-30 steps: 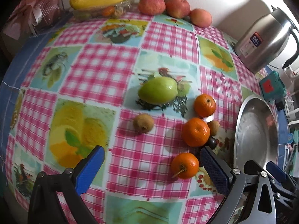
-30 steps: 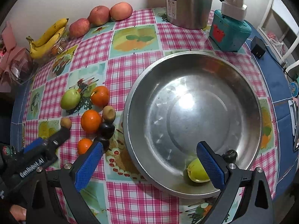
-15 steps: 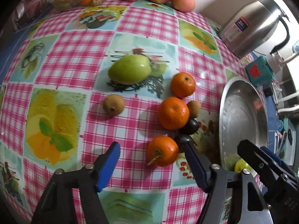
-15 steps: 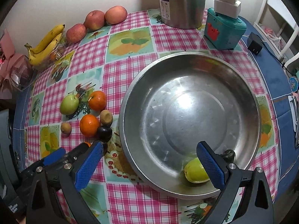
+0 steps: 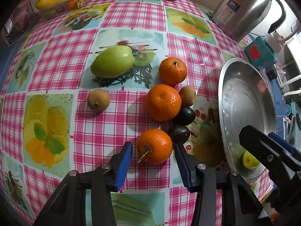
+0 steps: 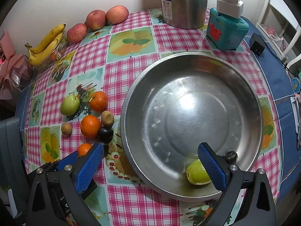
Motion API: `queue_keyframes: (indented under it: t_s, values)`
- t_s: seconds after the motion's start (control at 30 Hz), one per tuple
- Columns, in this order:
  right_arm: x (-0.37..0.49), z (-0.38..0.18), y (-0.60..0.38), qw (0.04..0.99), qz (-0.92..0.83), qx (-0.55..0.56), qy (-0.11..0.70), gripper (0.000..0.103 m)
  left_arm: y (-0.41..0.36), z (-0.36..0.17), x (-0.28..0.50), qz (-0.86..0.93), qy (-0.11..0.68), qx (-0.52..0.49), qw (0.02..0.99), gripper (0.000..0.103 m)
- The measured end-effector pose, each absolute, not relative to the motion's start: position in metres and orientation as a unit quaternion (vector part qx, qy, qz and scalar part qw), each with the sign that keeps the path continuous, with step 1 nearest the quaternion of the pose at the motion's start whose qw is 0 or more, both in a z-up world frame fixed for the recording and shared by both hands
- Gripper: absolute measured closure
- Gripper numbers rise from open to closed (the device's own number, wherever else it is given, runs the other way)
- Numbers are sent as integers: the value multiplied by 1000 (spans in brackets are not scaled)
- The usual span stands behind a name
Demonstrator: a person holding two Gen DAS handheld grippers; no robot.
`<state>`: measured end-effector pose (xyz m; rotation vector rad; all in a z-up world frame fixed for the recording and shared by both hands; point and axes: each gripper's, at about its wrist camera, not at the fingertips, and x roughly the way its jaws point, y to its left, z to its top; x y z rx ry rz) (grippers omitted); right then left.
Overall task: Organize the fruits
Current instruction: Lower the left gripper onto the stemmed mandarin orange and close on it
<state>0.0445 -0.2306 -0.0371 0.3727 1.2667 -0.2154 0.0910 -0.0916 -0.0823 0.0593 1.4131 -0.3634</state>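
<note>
Kettle (image 6: 184, 3) label reads "24"; left gripper (image 5: 153, 155) jaws flank tangerine (image 5: 154, 146).

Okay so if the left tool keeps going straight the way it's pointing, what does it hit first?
Most likely the nearest orange, already sitting between the left tool's open fingers; the dark plum sits just behind it.

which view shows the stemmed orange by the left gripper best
The left wrist view: the stemmed orange lies whole between the open left gripper fingers. In the right wrist view only its top peeks out behind the gripper.
</note>
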Motion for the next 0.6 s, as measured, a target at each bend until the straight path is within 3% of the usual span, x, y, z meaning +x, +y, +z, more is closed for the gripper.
queue_keyframes:
  t_s: [0.1,0.27,0.6]
  values:
    - [45,-37,-231,785,-100,173,587,3,-91,-81,89,-167,643,35,747,54]
    - [45,-37,-231,784,-101,173,587,3,-94,-80,88,-172,640,46,747,64]
    - [46,-40,-228,784,-99,170,589,3,-96,-74,88,-176,638,36,748,64]
